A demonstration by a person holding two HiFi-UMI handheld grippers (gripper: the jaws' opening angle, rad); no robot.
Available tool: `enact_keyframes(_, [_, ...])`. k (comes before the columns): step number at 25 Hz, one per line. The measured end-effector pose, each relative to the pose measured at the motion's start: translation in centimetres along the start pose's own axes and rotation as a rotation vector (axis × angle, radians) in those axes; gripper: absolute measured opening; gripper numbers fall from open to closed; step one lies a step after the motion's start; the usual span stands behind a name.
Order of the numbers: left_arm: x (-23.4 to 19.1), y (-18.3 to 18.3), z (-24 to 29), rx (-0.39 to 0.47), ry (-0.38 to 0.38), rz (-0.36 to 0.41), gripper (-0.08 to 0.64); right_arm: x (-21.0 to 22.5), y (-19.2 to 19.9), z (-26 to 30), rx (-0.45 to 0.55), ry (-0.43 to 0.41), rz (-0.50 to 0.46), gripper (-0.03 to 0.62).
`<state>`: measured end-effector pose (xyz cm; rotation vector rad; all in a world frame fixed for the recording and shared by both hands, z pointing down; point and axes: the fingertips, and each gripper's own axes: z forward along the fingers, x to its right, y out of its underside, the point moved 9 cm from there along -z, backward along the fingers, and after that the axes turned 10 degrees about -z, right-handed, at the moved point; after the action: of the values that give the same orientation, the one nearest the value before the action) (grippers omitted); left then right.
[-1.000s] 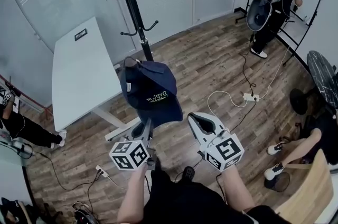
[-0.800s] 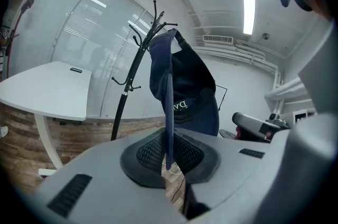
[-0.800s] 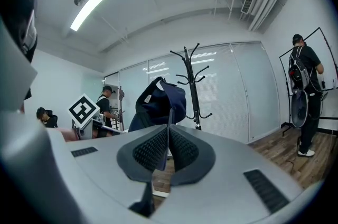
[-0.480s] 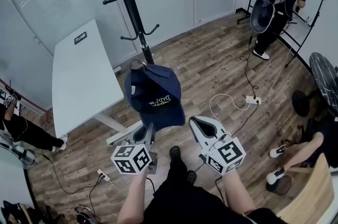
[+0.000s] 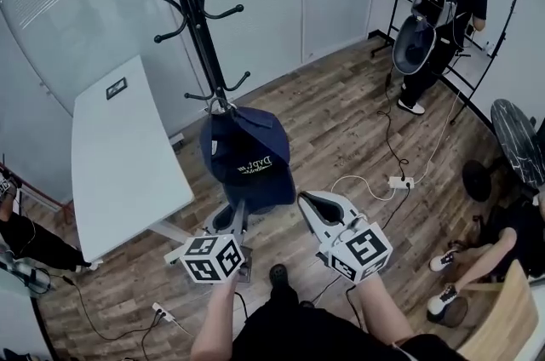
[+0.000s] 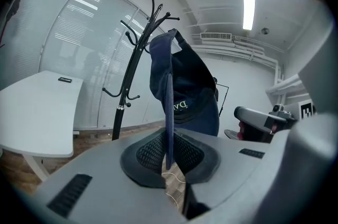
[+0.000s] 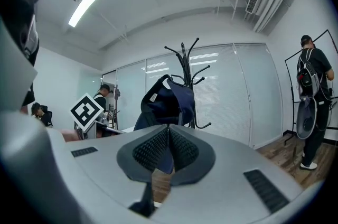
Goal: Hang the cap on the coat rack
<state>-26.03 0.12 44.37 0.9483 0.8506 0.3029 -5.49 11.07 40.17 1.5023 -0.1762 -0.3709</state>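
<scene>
A navy cap (image 5: 248, 157) with pale lettering hangs from my left gripper (image 5: 232, 211), which is shut on the edge of its brim. In the left gripper view the brim (image 6: 169, 112) runs straight down between the pads of the left gripper (image 6: 168, 157). The black coat rack (image 5: 199, 36) stands just beyond the cap, whose top is level with a low hook (image 5: 240, 81). It also rises behind the cap in both gripper views, coat rack (image 6: 132, 75) and coat rack (image 7: 186, 65). My right gripper (image 5: 308, 202) is shut and empty, just right of the cap (image 7: 166, 100).
A white table (image 5: 119, 155) stands left of the rack. A power strip with cables (image 5: 400, 180) lies on the wood floor at right. A person with a backpack (image 5: 443, 2) stands by a frame at the back right. A seated person's legs (image 5: 485, 240) and a wooden chair (image 5: 502, 308) are at the right edge.
The cap and both grippers have come closer to the coat rack, and the cap's top now sits right at the pole. The left gripper's hold has not changed.
</scene>
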Motion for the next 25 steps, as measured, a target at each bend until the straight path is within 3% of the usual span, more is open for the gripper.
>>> enact_keyframes(10, [-2.0,-5.2,5.7,0.014,0.069,0.042,0.029,2.7,-1.3,4.9,0.004,0.048,-0.047,0.032])
enact_keyframes(18, [-3.1,-8.1,8.7,0.032,0.085,0.063,0.029,4.2,-0.9,7.1,-0.003,0.088,-0.025,0.032])
enact_keyframes(25, [-2.7,-8.7,10.8,0.037,0.058,0.069,0.029,6.9,-1.0,9.3,0.016,0.039,-0.022,0.032])
